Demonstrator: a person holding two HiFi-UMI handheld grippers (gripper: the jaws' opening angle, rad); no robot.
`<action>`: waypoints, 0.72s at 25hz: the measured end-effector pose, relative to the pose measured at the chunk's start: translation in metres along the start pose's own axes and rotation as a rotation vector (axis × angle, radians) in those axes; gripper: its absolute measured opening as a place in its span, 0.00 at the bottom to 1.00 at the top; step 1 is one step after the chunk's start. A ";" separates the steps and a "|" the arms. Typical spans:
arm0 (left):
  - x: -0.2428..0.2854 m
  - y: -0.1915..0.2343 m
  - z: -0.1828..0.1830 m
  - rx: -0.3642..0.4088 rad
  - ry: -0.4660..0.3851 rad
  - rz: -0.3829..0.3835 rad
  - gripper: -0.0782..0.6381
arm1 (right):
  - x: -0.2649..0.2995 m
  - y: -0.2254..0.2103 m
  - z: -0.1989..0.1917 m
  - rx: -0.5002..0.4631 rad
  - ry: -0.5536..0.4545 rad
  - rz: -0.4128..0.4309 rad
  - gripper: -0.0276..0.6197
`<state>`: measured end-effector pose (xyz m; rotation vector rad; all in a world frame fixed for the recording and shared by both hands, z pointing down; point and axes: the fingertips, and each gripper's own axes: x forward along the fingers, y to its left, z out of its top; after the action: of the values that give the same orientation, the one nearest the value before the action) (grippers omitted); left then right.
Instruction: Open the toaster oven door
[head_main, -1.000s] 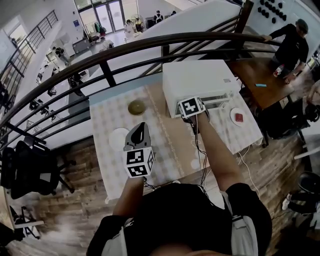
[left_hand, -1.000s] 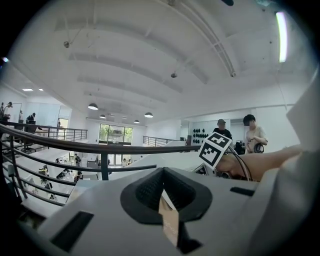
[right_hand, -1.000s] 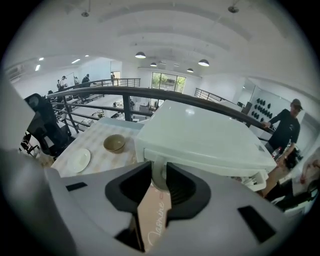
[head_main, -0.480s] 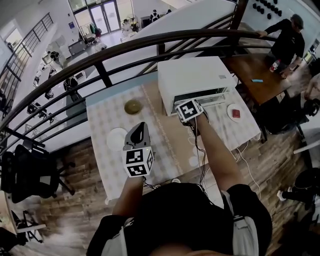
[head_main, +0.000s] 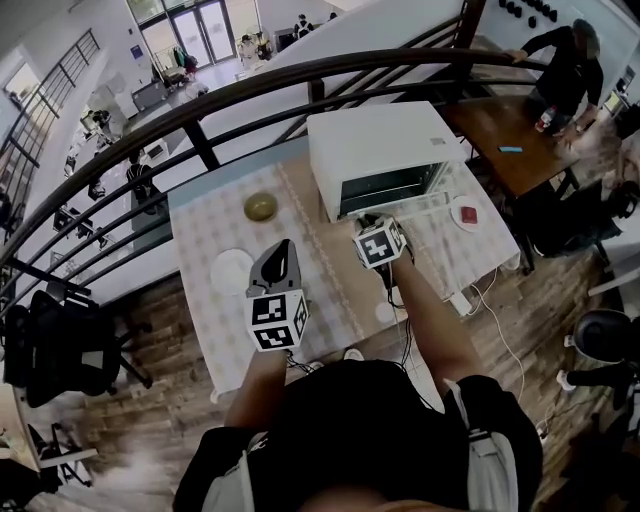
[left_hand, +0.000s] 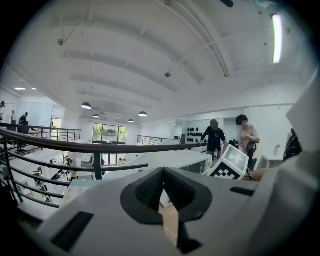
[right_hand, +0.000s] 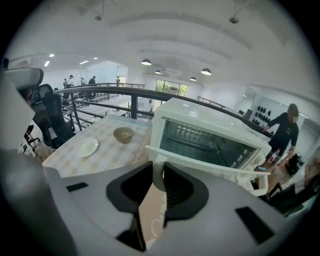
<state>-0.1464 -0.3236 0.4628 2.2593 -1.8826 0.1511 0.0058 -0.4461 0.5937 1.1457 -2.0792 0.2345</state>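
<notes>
The white toaster oven (head_main: 385, 145) stands at the table's far right, its door (head_main: 420, 207) swung down and partly open, so the wire rack inside (right_hand: 215, 142) shows. My right gripper (head_main: 372, 222) is at the door's left front corner. In the right gripper view its jaws have just been closing and are shut on the white door handle (right_hand: 156, 172), which fills the gap between the pads (right_hand: 175, 187). My left gripper (head_main: 280, 250) hovers over the middle of the table, shut and empty, and points level toward the railing (left_hand: 100, 147).
A tan bowl (head_main: 261, 207) and a white plate (head_main: 236, 270) sit left of the oven on the checked tablecloth (head_main: 215, 235). A small plate with a red item (head_main: 468, 213) lies right of the door. A black railing (head_main: 300, 85) runs behind. People stand at a wooden table (head_main: 505, 130).
The oven door has swung from shut to partly open. My right gripper came back toward me and down with the handle. The left gripper has hardly moved.
</notes>
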 end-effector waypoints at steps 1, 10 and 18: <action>0.000 0.000 -0.001 0.002 0.002 0.001 0.13 | -0.001 0.001 -0.005 0.005 -0.005 -0.004 0.17; -0.003 0.000 -0.005 0.013 0.021 -0.001 0.13 | -0.007 0.012 -0.030 0.039 -0.030 -0.014 0.16; -0.003 -0.007 -0.010 0.019 0.039 -0.008 0.13 | -0.010 0.019 -0.055 0.082 -0.002 0.007 0.16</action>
<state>-0.1393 -0.3177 0.4716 2.2590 -1.8593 0.2112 0.0225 -0.4028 0.6292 1.1872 -2.0927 0.3248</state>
